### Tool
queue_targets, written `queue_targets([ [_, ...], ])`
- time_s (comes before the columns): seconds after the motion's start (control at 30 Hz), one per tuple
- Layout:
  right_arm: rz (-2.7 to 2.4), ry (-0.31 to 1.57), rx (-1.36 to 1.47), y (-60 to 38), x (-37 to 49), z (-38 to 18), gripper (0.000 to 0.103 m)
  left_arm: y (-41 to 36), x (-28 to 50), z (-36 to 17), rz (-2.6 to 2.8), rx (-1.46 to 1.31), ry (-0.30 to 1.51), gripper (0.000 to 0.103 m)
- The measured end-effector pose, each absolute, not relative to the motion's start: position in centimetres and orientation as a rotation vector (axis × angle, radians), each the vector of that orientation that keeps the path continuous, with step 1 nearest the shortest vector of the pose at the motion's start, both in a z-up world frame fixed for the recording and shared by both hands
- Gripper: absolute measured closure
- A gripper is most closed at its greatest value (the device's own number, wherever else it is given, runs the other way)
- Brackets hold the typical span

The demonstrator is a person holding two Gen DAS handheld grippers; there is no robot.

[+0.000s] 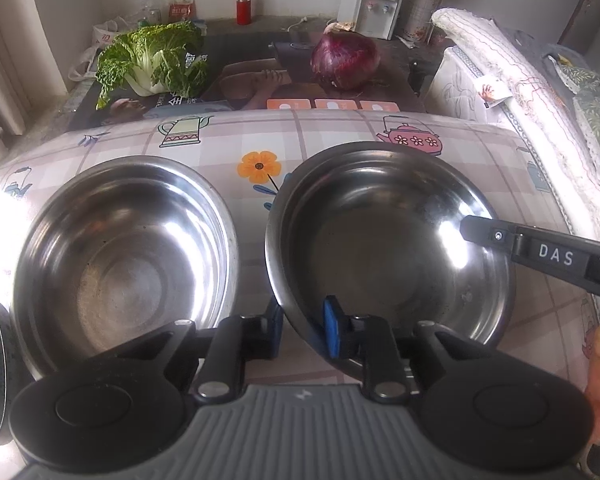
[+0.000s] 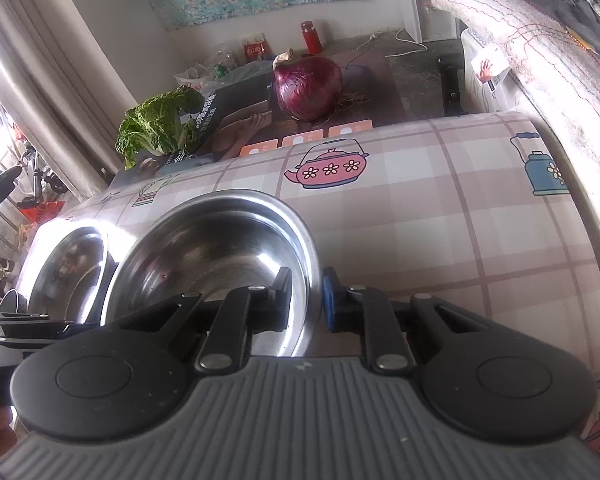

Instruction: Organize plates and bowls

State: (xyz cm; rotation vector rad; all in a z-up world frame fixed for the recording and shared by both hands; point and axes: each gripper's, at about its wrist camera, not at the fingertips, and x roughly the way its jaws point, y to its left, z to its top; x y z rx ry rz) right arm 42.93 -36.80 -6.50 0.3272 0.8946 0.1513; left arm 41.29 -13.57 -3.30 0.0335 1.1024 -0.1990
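Nearest my left lens, the left hand-held gripper [image 1: 302,330] was nearly closed over the near rim of the right-hand steel bowl [image 1: 388,248], one blue pad inside the wall, the other outside. To the left of it, low in the frame, stood the other steel bowl [image 1: 125,256], just beside and apart from the first. From the right edge the right hand-held gripper [image 1: 470,232] reached in over the same bowl's far rim; its own camera showed its jaws pinched tight on that rim [image 2: 308,300].

I judged slip to be the main risk: polished steel held only by thin rim edges could tilt or twist if my two hands rose unevenly, and the bowl might then clip its neighbour. A second rim [image 1: 340,152] peeked behind the held one, so a nested piece might have come up with it or dropped.

The worktop [image 1: 340,136] wore a checked cloth with teapots and a flower. Beyond it, upper left, lay a leafy cabbage [image 1: 151,60], then a red flask [image 1: 243,8], a purple cabbage [image 1: 346,60], and a water dispenser [image 1: 372,8].
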Motion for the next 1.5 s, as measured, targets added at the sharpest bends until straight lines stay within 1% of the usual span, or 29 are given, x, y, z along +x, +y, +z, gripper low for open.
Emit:
queue_targets([
  [0.3, 0.151, 0.880, 0.307, -37.0, 41.4, -5.3, 0.089, -14.0, 40.1, -1.8, -0.215, 0.063, 1.066, 0.081],
  [0.63, 0.152, 0.841, 0.281, -37.2, 39.2, -1.7, 0.089, -13.3, 38.5, 1.0, -0.247, 0.044, 1.014, 0.081],
  [0.87, 0.176, 0.813, 0.266, -35.6, 38.6, 1.3, 0.089, -11.0, 37.4, 3.4, -0.234, 0.017, 0.968, 0.080],
  [1.07, 0.227, 0.792, 0.257, -32.5, 39.1, 3.5, 0.088, -7.2, 37.2, 4.7, -0.176, -0.020, 0.944, 0.080],
  [1.27, 0.305, 0.792, 0.231, -27.2, 40.8, 3.9, 0.087, -2.4, 38.1, 4.3, -0.088, -0.044, 0.946, 0.080],
  [1.5, 0.352, 0.855, 0.212, -21.7, 43.8, 1.3, 0.087, 1.3, 40.2, 1.8, -0.015, -0.058, 0.992, 0.080],
])
